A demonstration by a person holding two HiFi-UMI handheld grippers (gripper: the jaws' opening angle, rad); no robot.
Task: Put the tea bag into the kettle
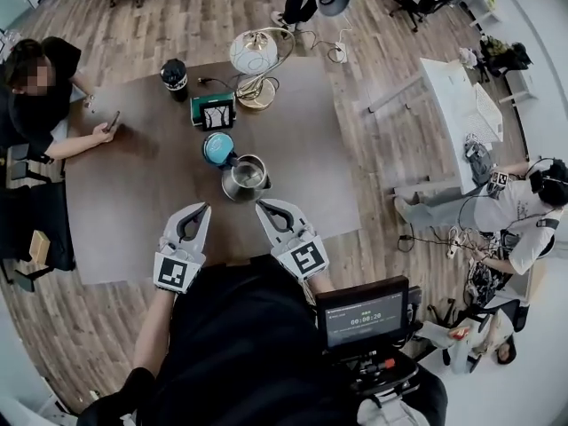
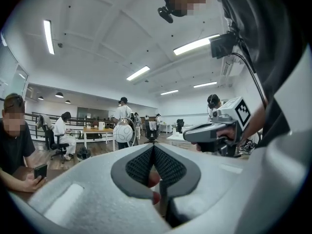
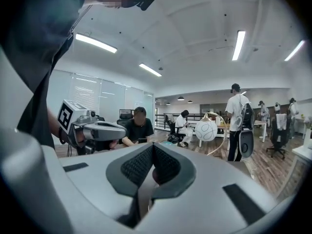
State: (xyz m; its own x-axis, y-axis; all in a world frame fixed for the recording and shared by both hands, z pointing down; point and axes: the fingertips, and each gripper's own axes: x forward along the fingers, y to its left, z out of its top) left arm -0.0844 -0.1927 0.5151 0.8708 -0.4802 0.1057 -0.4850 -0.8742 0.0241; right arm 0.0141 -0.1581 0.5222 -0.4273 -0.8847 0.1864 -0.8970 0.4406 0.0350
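Kettle (image 1: 246, 177), open-topped steel, stands on the brown table (image 1: 133, 193) beside a teal disc (image 1: 217, 147), with the left gripper (image 1: 202, 209) and right gripper (image 1: 264, 209) just short of it, each with jaws pressed together on nothing; the tea bag shows in no view, so whether it already lies in the kettle cannot be told. Likely risk: if the bag hangs over the rim, a passing gripper could snag it, dragging it out or tipping the kettle. Only readable writing is 00:00:20 on the small screen (image 1: 364, 316) below.
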